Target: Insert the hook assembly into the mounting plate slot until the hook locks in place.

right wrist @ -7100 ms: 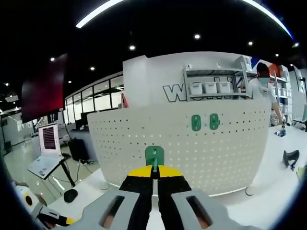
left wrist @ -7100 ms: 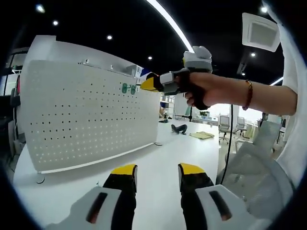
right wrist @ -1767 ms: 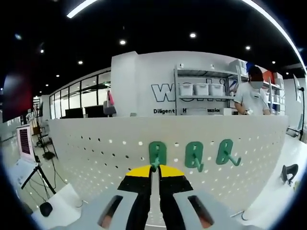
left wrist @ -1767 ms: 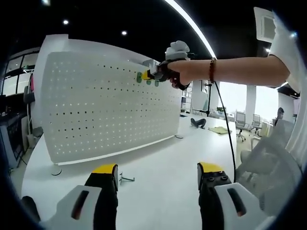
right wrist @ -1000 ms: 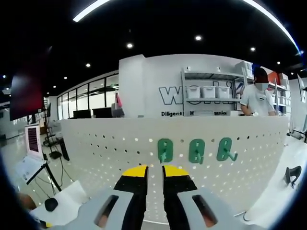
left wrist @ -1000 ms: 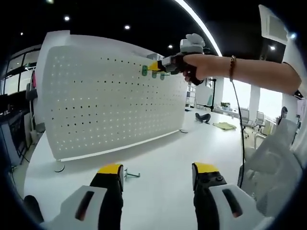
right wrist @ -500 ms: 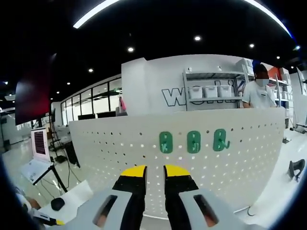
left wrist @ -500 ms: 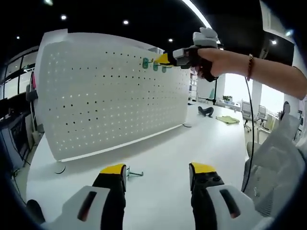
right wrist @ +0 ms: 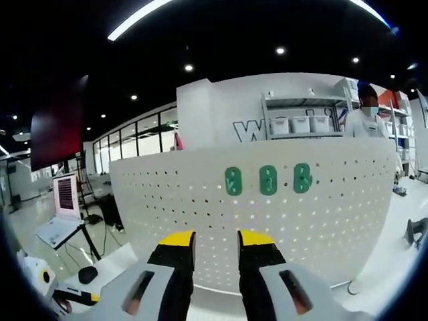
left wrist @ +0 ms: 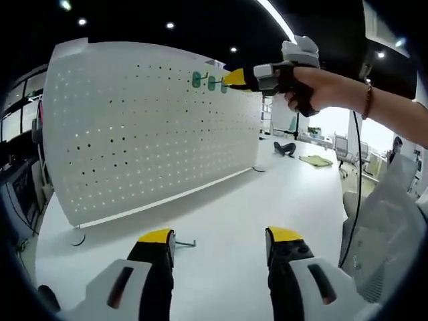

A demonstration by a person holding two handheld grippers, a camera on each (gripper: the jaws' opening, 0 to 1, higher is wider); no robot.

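Left gripper hangs wide and empty above the white table; a loose metal hook lies beside its left jaw. Right gripper, parted and empty, faces three green hooks mounted high on the pegboard.

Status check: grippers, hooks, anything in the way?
Right gripper open, empty, off the pegboard. Left gripper open over table. Three green hooks on board. Loose hook on table.
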